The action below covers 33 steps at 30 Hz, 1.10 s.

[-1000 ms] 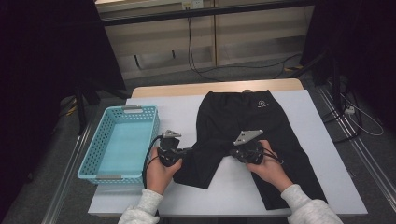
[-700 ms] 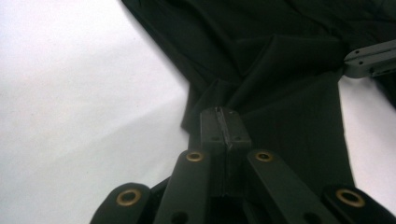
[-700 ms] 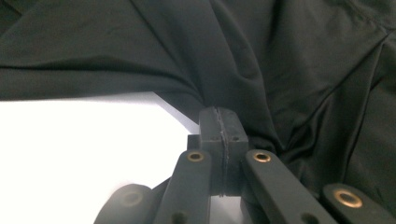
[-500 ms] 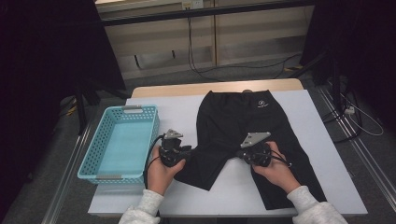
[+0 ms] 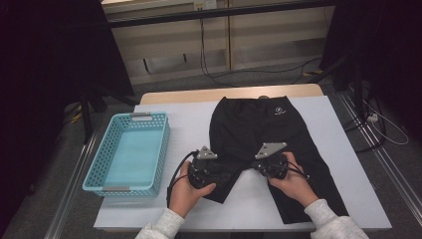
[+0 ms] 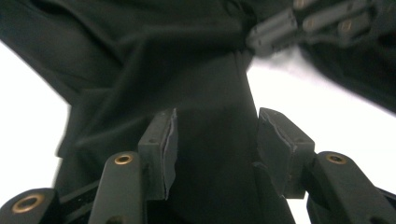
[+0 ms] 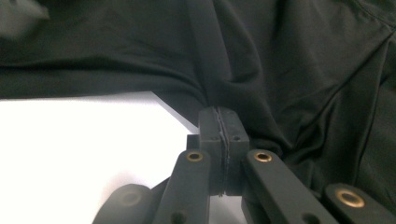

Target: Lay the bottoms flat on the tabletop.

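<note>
Black shorts [image 5: 259, 134] lie flat on white bench [image 5: 189, 114] | left claw [image 6: 215, 140] has just been opening, leg fabric between its pads, unpressed | right claw [image 7: 219, 126] pinches inner-leg fabric.

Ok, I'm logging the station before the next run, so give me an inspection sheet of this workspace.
Surface: white table, bare apart from the items below.
Job's things: black shorts spread flat, waistband at the far edge, legs toward the person.
Clutter: blue basket, with nothing in it, at the table's left edge.
Grippers: left gripper over the left leg, jaws just opened, fabric between the pads but not pinched; right gripper shut on fabric of the shorts.
Cables: one trails from each gripper; more lie on the floor behind the table.
Surroundings: dark room, panelled wall behind.
</note>
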Tool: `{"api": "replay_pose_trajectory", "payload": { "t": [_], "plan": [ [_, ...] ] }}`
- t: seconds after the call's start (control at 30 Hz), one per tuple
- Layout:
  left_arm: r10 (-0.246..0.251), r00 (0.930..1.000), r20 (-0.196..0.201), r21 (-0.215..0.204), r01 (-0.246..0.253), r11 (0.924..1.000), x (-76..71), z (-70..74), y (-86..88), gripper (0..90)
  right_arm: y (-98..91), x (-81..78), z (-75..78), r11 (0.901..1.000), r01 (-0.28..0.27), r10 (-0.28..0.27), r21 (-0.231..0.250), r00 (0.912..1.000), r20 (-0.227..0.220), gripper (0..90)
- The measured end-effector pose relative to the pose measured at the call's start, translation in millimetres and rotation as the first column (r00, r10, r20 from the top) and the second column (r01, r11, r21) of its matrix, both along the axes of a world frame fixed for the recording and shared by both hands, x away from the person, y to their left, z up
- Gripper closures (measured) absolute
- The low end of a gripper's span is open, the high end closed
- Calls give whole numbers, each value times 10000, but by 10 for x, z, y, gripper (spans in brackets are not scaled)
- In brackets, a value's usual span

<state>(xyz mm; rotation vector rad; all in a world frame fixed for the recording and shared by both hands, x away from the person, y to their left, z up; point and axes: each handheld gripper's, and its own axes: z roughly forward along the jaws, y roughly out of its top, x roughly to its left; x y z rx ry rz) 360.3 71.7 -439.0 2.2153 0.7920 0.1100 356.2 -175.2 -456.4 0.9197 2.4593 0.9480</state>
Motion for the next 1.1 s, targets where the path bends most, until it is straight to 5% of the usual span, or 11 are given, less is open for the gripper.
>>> {"api": "replay_pose_trajectory", "payload": {
  "t": [0.3,0.37,0.53,0.7,0.9,1.1],
  "plan": [
    [-258,9996,-134,478,265,9985,-48,-110,-110,488,1,8,-6,10000,55,-55,34,10000,53,896],
    [-275,9996,71,753,269,9968,-67,-105,-126,557,2,7,-6,10000,64,-64,20,10000,69,895],
    [-424,9988,-235,714,440,9965,-72,-97,-142,749,7,9,-5,10000,51,-50,-51,9999,134,892],
    [-347,9973,-644,626,388,9973,-75,-80,-151,883,17,7,-6,10000,65,-64,-70,9997,244,853],
    [-639,9879,-1416,53,653,9979,-68,9,-79,897,-17,-7,87,9983,575,-578,60,9959,692,690],
    [-753,9852,-1542,-435,694,9966,-71,109,-7,897,-100,16,162,9926,1151,-1178,386,9900,775,618]
  ]
}}
